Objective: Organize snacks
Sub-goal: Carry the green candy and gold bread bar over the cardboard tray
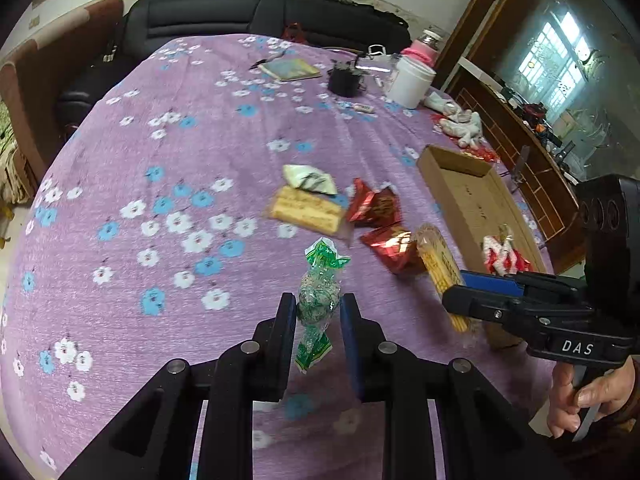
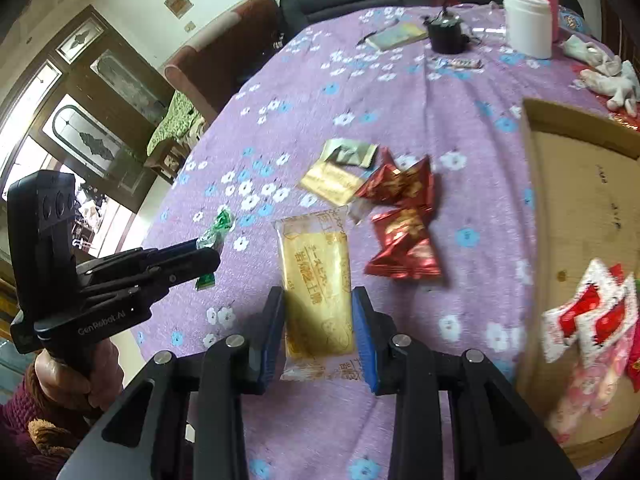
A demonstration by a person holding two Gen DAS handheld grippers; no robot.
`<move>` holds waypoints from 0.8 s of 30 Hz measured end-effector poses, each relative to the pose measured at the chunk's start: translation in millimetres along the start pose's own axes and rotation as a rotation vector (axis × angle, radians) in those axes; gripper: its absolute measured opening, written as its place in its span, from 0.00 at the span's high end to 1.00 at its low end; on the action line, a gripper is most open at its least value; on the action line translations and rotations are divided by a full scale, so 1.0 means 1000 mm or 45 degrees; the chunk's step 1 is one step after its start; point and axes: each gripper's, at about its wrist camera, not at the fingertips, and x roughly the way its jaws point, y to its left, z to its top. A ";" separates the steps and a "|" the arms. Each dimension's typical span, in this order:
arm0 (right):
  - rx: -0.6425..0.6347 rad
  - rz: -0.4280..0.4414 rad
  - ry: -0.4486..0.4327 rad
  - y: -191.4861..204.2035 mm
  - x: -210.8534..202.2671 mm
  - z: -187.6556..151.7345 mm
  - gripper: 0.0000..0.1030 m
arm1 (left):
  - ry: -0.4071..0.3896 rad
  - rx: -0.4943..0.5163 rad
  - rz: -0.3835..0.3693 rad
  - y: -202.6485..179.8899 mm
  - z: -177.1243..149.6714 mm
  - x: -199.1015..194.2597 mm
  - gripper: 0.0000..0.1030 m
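Holding snacks above the purple floral desk (image 1: 160, 140): the left tongs (image 1: 318, 312) are clenched on a green-wrapped candy (image 1: 320, 288); the right tongs (image 2: 318, 312) grasp a yellow biscuit packet (image 2: 320, 292). Sorting looks partly done, since red-and-white packets (image 2: 592, 316) already lie in the cardboard box (image 2: 580, 184) at three o'clock, while red foil packets (image 2: 400, 220), another yellow packet (image 2: 332, 182) and a pale sachet (image 2: 350, 152) remain at twelve o'clock. Only the right view shows the box's contents clearly.
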 end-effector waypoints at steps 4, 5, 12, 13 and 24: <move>0.041 -0.010 -0.039 -0.021 -0.020 -0.004 0.69 | -0.007 0.050 -0.019 -0.027 0.006 0.002 0.78; 0.051 -0.014 -0.047 -0.025 -0.024 -0.005 0.69 | -0.007 0.064 -0.027 -0.034 0.007 0.003 0.78; 0.175 -0.073 -0.132 -0.071 -0.066 -0.021 0.69 | 0.011 0.191 -0.100 -0.093 0.016 0.018 0.78; 0.199 -0.088 -0.146 -0.080 -0.073 -0.025 0.69 | 0.016 0.211 -0.113 -0.102 0.017 0.021 0.78; 0.412 -0.222 -0.213 -0.150 -0.129 -0.071 0.68 | 0.100 0.359 -0.244 -0.189 0.014 0.060 0.78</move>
